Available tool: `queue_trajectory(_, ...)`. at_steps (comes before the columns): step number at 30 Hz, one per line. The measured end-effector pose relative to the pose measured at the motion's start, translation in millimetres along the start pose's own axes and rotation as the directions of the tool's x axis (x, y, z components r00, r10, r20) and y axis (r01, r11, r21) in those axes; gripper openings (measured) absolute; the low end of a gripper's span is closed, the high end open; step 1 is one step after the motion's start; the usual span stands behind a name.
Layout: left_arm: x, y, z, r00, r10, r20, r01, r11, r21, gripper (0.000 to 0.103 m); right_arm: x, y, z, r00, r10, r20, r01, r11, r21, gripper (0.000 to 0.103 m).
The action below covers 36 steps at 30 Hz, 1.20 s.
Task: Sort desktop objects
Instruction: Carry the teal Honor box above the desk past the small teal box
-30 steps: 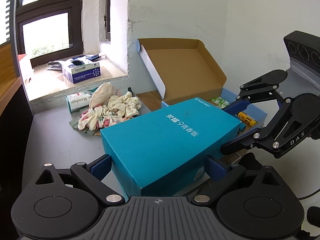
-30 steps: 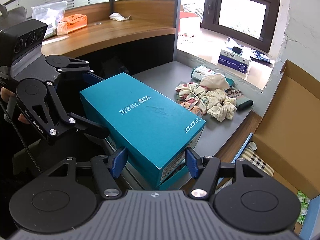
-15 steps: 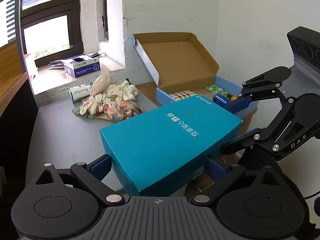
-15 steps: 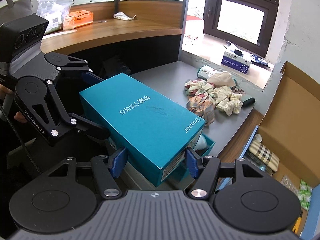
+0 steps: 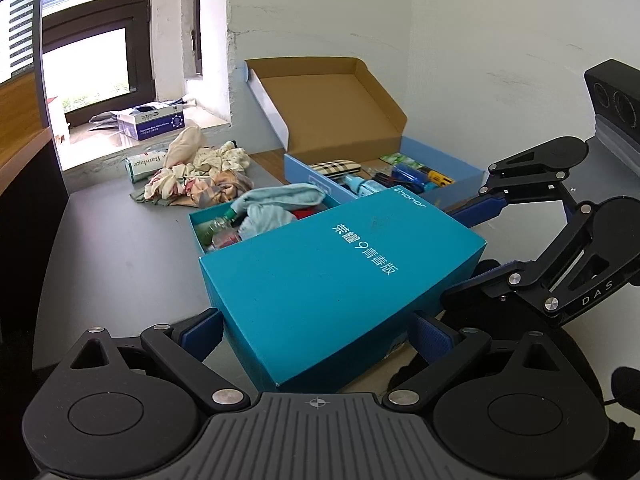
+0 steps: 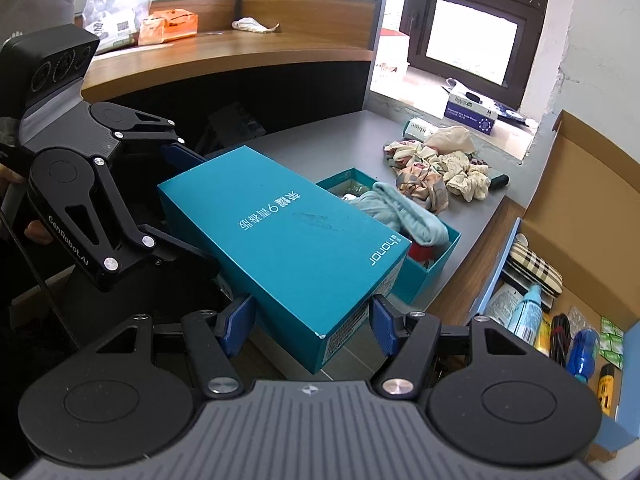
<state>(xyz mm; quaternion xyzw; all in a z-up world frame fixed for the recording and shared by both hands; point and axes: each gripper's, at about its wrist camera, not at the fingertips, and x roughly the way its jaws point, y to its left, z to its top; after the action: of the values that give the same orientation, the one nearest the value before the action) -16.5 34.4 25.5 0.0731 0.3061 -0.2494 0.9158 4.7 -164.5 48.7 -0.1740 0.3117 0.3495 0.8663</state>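
Both tongs, left tongs [image 5: 316, 324] and right tongs [image 6: 312, 314], clamped on opposite ends of teal lid [image 5: 340, 280], lifted off, hanging near-right of open teal box [image 5: 200, 220] on counter [image 5: 120, 248]. Uneven squeeze could tilt it, maybe snagging that bulging blue cloth [image 5: 280, 200].

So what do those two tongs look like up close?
Both are black metal with jointed link bars, silver screws and blue ribbed pads. The left tongs have "CenRobot.AI" printed in white, with a black camera block on grey above. The right tongs have "DAS" lettering. Each has a grey ridged base with round black discs.
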Motion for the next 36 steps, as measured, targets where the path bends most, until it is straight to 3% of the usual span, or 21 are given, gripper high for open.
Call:
queue_trajectory(10, -6, -20, -8, 1.0, -0.009, -0.003, 0.009, 0.999, 0.031, 0.099, -19, 22, -25, 1.0, -0.027, 0.013, 0.027, 1.0, 0.004, 0.069)
queue_trajectory(24, 9, -36, 6, 0.998, -0.054, 0.014, 0.053, 0.996, 0.072, 0.099, -42, 15, -41, 0.995, -0.097, 0.023, 0.096, 0.995, 0.032, 0.069)
queue_trajectory(36, 14, -27, 16, 1.0, -0.018, 0.024, 0.016, 0.998, 0.063, 0.099, -36, 0, -35, 0.995, -0.088, 0.042, 0.087, 0.996, 0.022, 0.069)
